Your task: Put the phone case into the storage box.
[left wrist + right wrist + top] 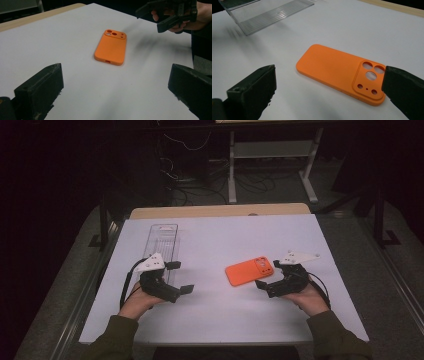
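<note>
orange phone case (249, 271) flat near table's right edge; light, flexible, thin; pinch across long sides. right gripper (266, 273) wide open, empty, beside it; left gripper (180, 277) open, empty.

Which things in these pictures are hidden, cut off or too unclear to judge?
- Clear plastic box: in the high view the left gripper covers its near end; in the right gripper view the top edge cuts it off, so whether it holds anything is unclear.
- Orange phone case: the right gripper's jaw covers one corner in that view.
- The case's underside: it lies face down on the table.
</note>
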Demonstrator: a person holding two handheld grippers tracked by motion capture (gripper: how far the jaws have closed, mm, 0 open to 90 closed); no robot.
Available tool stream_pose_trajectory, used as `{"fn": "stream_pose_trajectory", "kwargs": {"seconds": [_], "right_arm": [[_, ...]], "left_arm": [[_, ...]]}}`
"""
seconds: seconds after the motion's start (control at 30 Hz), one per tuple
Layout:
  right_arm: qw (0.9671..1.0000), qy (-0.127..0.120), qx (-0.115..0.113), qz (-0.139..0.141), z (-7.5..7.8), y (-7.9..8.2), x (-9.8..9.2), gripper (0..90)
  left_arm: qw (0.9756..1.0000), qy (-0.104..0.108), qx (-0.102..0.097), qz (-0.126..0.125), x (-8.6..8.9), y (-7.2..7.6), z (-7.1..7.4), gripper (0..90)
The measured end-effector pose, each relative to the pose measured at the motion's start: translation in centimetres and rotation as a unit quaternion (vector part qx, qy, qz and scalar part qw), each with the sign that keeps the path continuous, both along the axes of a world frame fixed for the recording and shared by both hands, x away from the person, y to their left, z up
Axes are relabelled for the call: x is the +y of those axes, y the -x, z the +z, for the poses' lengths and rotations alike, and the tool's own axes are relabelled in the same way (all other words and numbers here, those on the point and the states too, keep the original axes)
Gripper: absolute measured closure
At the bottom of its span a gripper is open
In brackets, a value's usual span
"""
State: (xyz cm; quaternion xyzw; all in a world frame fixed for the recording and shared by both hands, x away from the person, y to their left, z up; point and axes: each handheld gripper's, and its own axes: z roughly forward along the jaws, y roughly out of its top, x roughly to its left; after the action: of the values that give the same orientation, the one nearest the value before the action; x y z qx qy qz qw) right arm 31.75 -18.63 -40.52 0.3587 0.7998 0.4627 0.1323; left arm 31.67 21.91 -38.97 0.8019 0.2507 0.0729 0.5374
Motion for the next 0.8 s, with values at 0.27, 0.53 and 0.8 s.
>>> {"fn": "stream_pose_trajectory", "kwargs": {"seconds": [0.27, 0.53, 0.8], "right_arm": [[1.0, -0.001, -0.001, -0.01, 0.2, -0.7, -0.1, 0.0], [0.9999, 0.003, -0.005, -0.01, 0.6, -1.4, -0.1, 0.0], [0.9999, 0.012, 0.0, -0.001, 1.0, -1.8, 0.2, 0.7]], "left_arm": [[1.0, -0.003, -0.002, 0.0, 0.1, -0.2, 0.1, 0.0], [1.0, -0.004, -0.002, 0.0, 0.0, -0.1, 0.0, 0.0], [0.9999, -0.009, -0.002, -0.006, 0.0, -0.2, 0.0, 0.0]]}}
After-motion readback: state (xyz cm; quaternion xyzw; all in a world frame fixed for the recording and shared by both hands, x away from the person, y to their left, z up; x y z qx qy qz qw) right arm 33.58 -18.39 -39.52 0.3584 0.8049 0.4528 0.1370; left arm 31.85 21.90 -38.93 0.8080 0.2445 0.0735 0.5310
